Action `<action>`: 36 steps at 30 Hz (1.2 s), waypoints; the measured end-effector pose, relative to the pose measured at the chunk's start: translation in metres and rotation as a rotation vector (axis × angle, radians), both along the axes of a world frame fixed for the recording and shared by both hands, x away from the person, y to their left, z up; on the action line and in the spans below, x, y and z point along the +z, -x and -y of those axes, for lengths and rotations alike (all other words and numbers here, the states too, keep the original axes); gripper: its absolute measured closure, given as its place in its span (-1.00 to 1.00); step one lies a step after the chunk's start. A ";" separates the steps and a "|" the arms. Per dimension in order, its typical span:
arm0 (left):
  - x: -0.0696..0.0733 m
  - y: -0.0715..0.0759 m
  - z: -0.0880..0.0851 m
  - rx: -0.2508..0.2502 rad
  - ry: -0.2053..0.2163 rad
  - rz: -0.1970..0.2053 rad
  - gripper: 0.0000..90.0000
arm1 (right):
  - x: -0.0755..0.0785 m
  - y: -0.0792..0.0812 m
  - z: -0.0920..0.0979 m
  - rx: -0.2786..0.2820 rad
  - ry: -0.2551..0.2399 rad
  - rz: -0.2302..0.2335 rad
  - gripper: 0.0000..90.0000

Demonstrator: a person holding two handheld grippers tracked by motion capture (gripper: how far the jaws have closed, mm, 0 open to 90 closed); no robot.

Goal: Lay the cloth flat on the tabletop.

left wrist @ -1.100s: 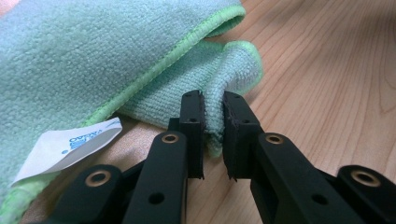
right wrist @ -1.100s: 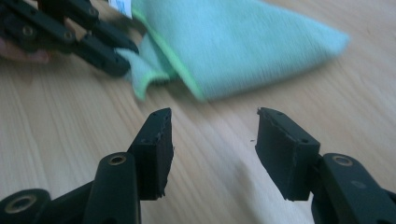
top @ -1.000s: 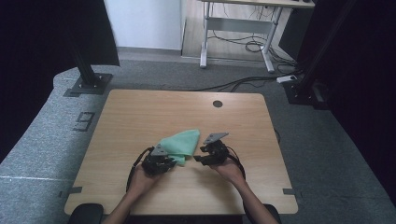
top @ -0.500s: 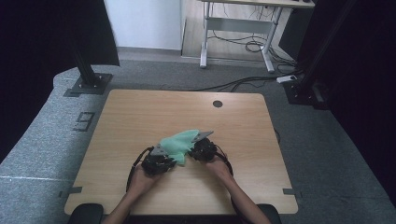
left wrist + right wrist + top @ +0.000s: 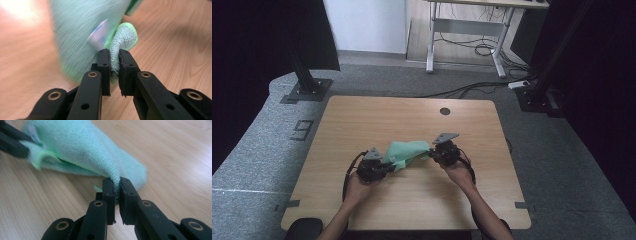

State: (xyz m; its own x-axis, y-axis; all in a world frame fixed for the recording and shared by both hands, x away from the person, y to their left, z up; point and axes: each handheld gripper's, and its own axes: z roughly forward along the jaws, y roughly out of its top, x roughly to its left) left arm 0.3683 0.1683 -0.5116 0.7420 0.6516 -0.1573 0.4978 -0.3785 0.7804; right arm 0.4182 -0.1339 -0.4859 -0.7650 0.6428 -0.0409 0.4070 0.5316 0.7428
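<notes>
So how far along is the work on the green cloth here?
Done: both grips are made. The left tongs pinch a rolled edge of the green cloth, and the right tongs, which have just been closing, pinch a fold at its other end. In hand: the cloth hangs bunched between them over the table. Left: spreading or folding it, probably; neither shows yet.

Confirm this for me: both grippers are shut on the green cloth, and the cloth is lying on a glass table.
Not quite. The table is wooden, not glass; the high view shows its light wood grain. The rest stands: the left gripper and the right gripper are each shut on a fold of the green cloth.
</notes>
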 end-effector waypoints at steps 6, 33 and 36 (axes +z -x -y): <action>0.024 0.003 -0.018 0.029 0.069 0.044 0.79 | 0.022 0.005 0.025 -0.035 -0.042 0.017 0.84; 0.005 -0.028 -0.030 0.175 -0.049 0.012 -0.35 | -0.009 -0.021 0.046 -0.173 0.016 -0.094 0.13; 0.006 -0.033 -0.022 0.142 -0.063 0.017 -0.30 | -0.004 -0.018 0.042 -0.146 -0.001 -0.107 0.30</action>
State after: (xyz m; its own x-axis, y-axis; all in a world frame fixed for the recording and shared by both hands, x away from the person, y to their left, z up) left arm 0.4017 0.1901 -0.5053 0.6436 0.7586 -0.1015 0.5370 -0.3531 0.7661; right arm 0.4362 -0.1761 -0.4899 -0.6633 0.7475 0.0365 0.5566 0.4601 0.6917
